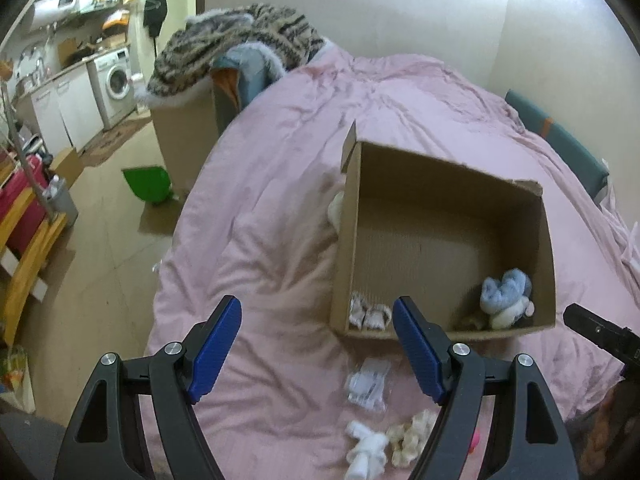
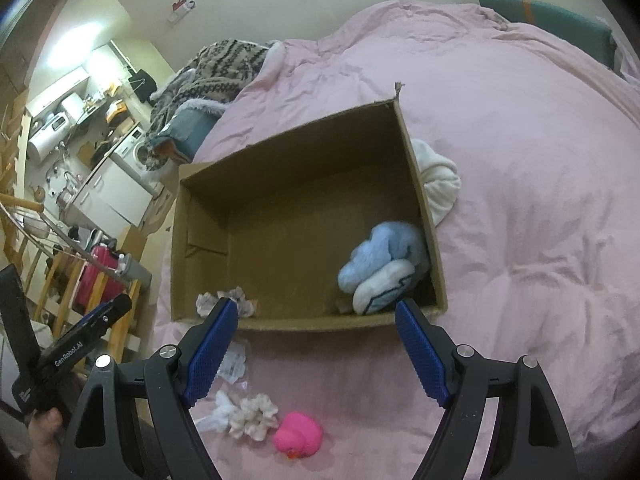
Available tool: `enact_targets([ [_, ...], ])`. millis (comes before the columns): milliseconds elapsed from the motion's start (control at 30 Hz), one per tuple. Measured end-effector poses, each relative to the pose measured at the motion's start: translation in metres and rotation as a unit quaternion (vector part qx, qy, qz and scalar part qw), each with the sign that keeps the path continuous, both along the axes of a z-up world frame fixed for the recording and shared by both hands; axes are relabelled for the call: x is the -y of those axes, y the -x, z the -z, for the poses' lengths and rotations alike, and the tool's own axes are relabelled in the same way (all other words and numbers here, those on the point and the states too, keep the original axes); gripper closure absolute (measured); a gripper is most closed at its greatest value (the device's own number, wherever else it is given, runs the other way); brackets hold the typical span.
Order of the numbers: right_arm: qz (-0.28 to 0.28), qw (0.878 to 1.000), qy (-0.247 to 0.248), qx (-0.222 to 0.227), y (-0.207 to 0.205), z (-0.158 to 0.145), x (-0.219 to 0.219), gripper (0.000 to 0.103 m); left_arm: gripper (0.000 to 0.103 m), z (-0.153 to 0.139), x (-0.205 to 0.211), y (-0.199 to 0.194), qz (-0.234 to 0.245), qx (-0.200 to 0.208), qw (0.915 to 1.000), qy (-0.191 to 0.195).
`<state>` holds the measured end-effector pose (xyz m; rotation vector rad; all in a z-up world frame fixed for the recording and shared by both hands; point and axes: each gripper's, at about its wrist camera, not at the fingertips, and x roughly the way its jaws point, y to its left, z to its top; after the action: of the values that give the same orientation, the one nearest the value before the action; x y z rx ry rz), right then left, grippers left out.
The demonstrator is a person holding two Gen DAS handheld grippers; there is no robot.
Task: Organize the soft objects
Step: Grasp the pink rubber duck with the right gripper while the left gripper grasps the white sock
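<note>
1. The cardboard box (image 2: 208, 248) sits on the bed (image 2: 520, 200).
2. A plush toy (image 2: 384, 268) lies inside its corner.
3. A rubber duck (image 2: 299, 435) lies on the bed before the box.

Your left wrist camera looks steeply down along its gripper's fingers from close above the pink bedspread (image 1: 288, 184), with the cardboard box (image 1: 444, 184) ahead and to the right and the kitchen far off at upper left. Your right wrist camera tilts down likewise but sits nearer the box (image 2: 292, 148), facing almost straight into it. Both views share the box, the bedspread (image 2: 520, 160) and the small soft items lying before the box.
</note>
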<state>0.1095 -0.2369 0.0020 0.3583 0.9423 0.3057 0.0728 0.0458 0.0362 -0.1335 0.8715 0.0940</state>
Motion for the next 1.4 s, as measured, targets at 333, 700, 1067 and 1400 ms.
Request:
enact_targets([
  [333, -0.037, 0.996, -0.018, -0.075, 0.016, 0.028, -0.018, 0.017, 0.027, 0.068, 0.012, 0.016, 0.021, -0.181, 0.982, 0.05],
  [700, -0.097, 0.968, -0.05, -0.225, 0.022, 0.086, -0.042, 0.017, 0.043, 0.123, 0.038, 0.014, 0.041, -0.283, 0.9541, 0.088],
  [1067, -0.136, 0.959, 0.004, -0.247, 0.023, 0.105, -0.072, 0.034, 0.076, 0.132, 0.042, 0.017, 0.031, -0.296, 0.9466, 0.125],
  [1400, -0.16, 0.958, 0.077, -0.224, 0.026, 0.109, -0.084, 0.058, 0.084, 0.115, 0.044, 0.014, 0.042, -0.287, 0.9525, 0.093],
])
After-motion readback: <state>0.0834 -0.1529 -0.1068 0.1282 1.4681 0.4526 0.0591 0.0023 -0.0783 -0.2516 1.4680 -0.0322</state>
